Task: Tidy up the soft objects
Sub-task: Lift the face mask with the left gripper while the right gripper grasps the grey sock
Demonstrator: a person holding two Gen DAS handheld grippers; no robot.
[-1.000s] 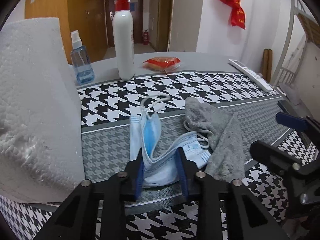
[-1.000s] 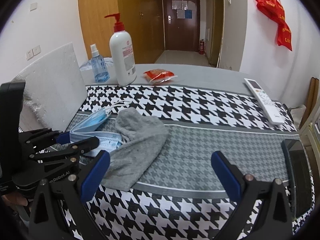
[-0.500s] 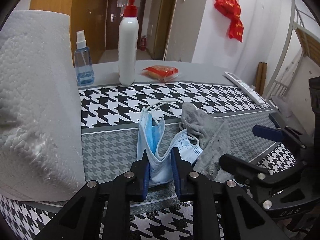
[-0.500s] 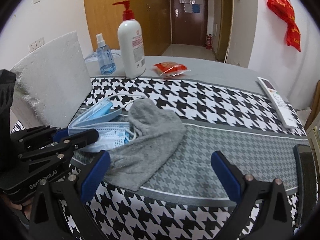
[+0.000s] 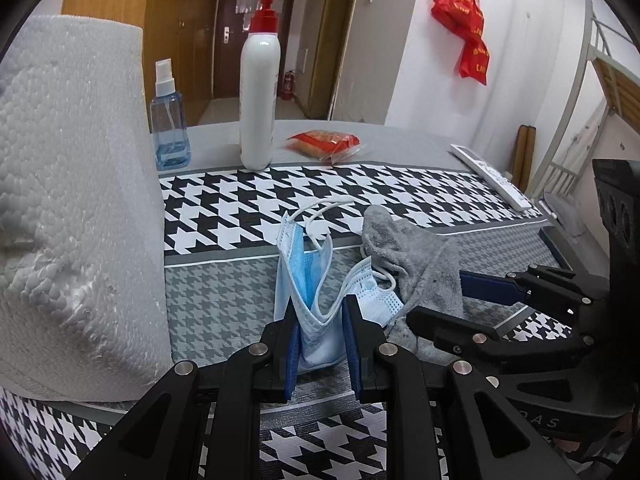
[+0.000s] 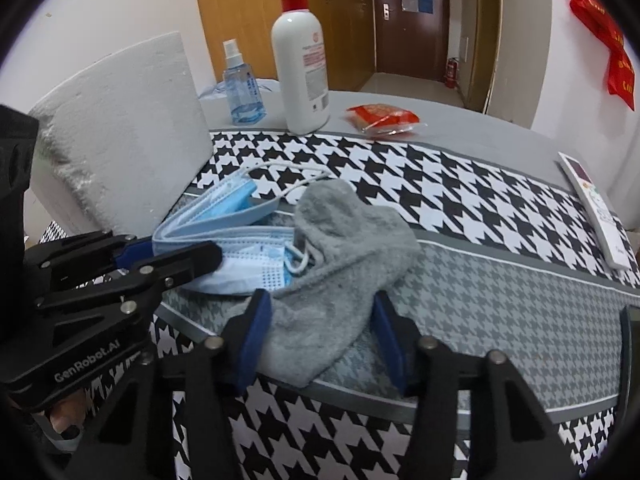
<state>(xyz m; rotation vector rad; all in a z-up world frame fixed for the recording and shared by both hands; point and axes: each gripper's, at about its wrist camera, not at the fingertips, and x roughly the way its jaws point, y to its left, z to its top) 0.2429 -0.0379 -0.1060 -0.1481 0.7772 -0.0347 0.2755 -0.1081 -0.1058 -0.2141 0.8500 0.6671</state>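
Left gripper (image 5: 320, 336) has clenched on the blue mask (image 5: 306, 292); right gripper (image 6: 320, 328) narrowed around the grey sock (image 6: 340, 280) (apparently not yet gripping), so both pickups underway.

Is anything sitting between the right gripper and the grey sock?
Nothing visible. The right gripper already straddles the near end of the grey sock, its jaws open on either side. The face mask lies beside it, held by the left gripper.

The paper towel roll (image 5: 72, 200) blocks the left side, just beside the masks (image 5: 308, 280); behind them stand the pump bottle (image 5: 259, 96) and spray bottle (image 5: 168, 120). To the right of the grey sock (image 6: 340, 264) the surface (image 6: 500, 292) lies open up to the remote (image 6: 596, 208).
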